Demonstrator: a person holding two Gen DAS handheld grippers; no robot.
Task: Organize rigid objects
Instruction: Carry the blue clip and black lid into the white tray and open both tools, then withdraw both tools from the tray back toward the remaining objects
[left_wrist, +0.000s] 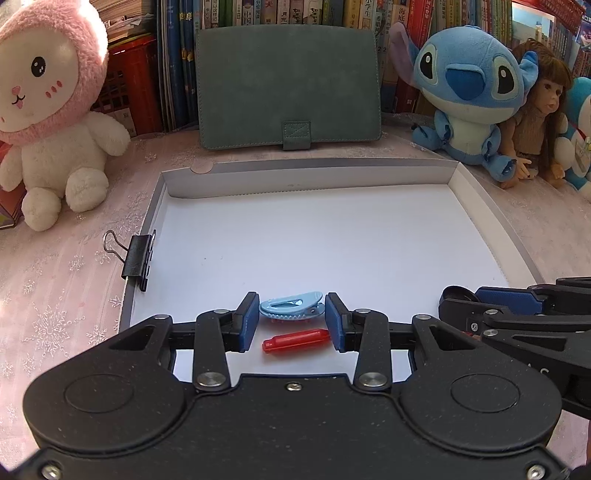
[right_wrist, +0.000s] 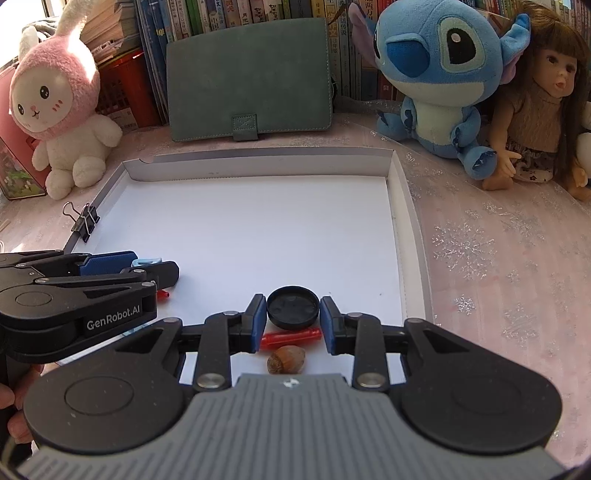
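Observation:
My left gripper (left_wrist: 291, 313) is shut on a light blue hair clip (left_wrist: 291, 304), held low over the white tray (left_wrist: 295, 229). A red plastic piece (left_wrist: 293, 340) lies on the tray floor just under it. My right gripper (right_wrist: 293, 314) is shut on a black round cap (right_wrist: 293, 308), also low over the tray (right_wrist: 258, 221). Under it lie a second red piece (right_wrist: 291, 338) and a brown nut (right_wrist: 286, 359). Each gripper shows in the other's view: the right gripper (left_wrist: 480, 306) at the right edge, the left gripper (right_wrist: 155, 267) at the left with the hair clip (right_wrist: 146, 262) peeking out.
A black binder clip (left_wrist: 138, 258) grips the tray's left rim. Behind the tray a green wallet (left_wrist: 288, 85) leans on a row of books. A pink-hooded plush (left_wrist: 55, 110) sits left; a blue plush (left_wrist: 472, 92) and a doll (right_wrist: 535, 103) sit right. A hand (right_wrist: 11, 406) shows at bottom left.

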